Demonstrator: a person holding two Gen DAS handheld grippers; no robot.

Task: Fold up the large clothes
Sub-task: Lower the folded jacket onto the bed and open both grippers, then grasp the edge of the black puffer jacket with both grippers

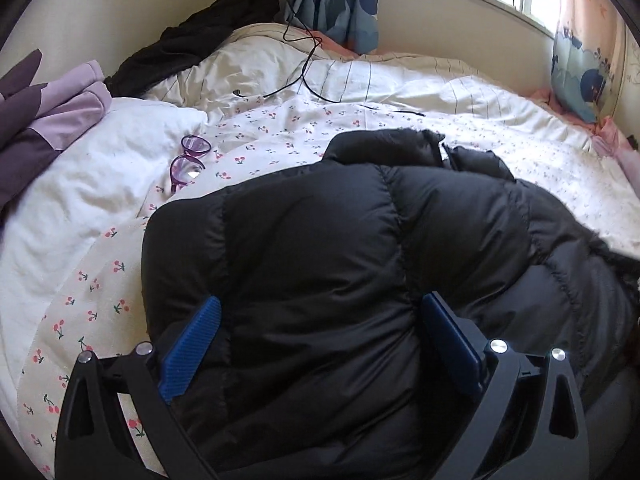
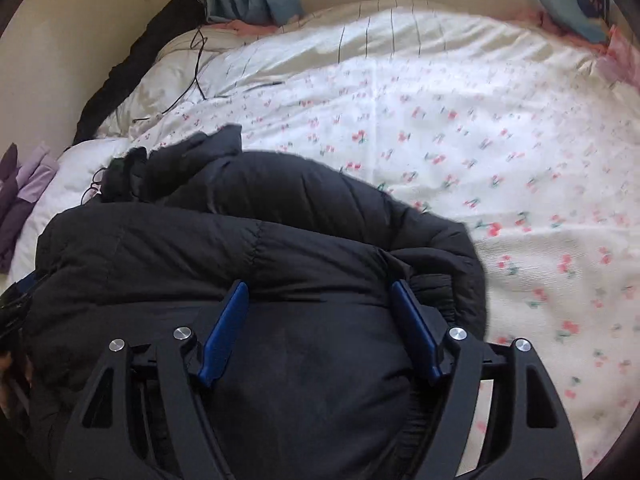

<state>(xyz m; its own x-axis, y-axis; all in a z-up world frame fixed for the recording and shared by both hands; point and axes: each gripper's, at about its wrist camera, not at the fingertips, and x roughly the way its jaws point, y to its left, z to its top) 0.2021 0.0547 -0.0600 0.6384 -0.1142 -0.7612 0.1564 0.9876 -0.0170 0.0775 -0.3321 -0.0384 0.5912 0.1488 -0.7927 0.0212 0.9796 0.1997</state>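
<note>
On the bed [image 1: 400, 92], one black puffer jacket [image 1: 320, 240] lies bunched over the cherry-print cover [image 2: 480, 152]. Left tongs [image 1: 320, 344] stand apart, two blue pads pressed into the jacket at 6 o'clock. Right tongs [image 2: 320, 328] likewise stand apart over the jacket's [image 2: 240, 240] bulk. One pair of purple glasses [image 1: 188, 160] rests at 10 o'clock; one black cable [image 1: 304, 68] trails at 12 o'clock.

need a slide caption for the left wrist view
Open left tongs straddle a black puffer jacket on a cherry-print duvet, purple glasses lying nearby.
</note>
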